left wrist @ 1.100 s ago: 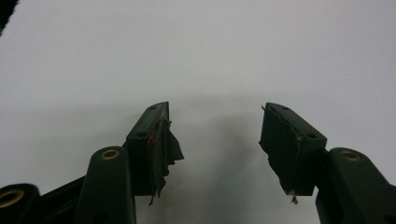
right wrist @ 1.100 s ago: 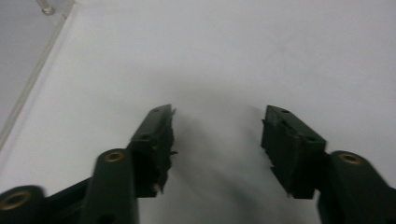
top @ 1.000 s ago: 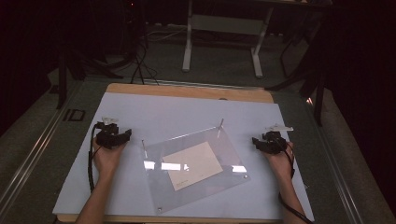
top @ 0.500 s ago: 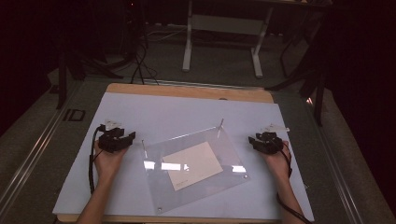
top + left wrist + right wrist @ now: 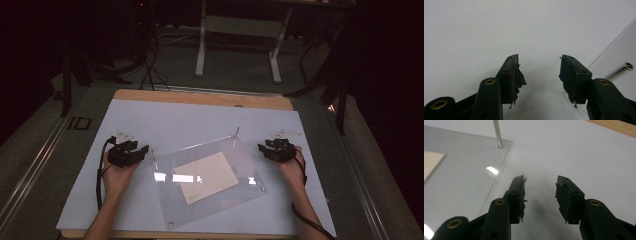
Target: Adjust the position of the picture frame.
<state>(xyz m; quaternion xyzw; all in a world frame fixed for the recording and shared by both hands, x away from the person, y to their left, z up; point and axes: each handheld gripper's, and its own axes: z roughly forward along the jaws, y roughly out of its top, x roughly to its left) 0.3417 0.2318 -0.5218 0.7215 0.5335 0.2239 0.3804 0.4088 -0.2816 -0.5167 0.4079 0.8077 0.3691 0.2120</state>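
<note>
A clear plastic sheet (image 5: 210, 182) lay tilted on the white board (image 5: 200, 125) covering the desk, toward its near edge, with a cream card (image 5: 206, 176) under or on its middle and a thin metal pin (image 5: 236, 135) standing at its far right corner. The left gripper (image 5: 142, 149) sat just beside the sheet's left edge, the right gripper (image 5: 262, 148) just beside its right edge, neither touching it. Compared with 1 second earlier, both hands had drawn in closer to the sheet, while the sheet and card had kept their places. The jaws of both grippers had just been closing, yet they stood apart with nothing between them: in the left gripper view only bare board lay in the gap, and in the right gripper view the sheet's edge ran left of the jaws.
</note>
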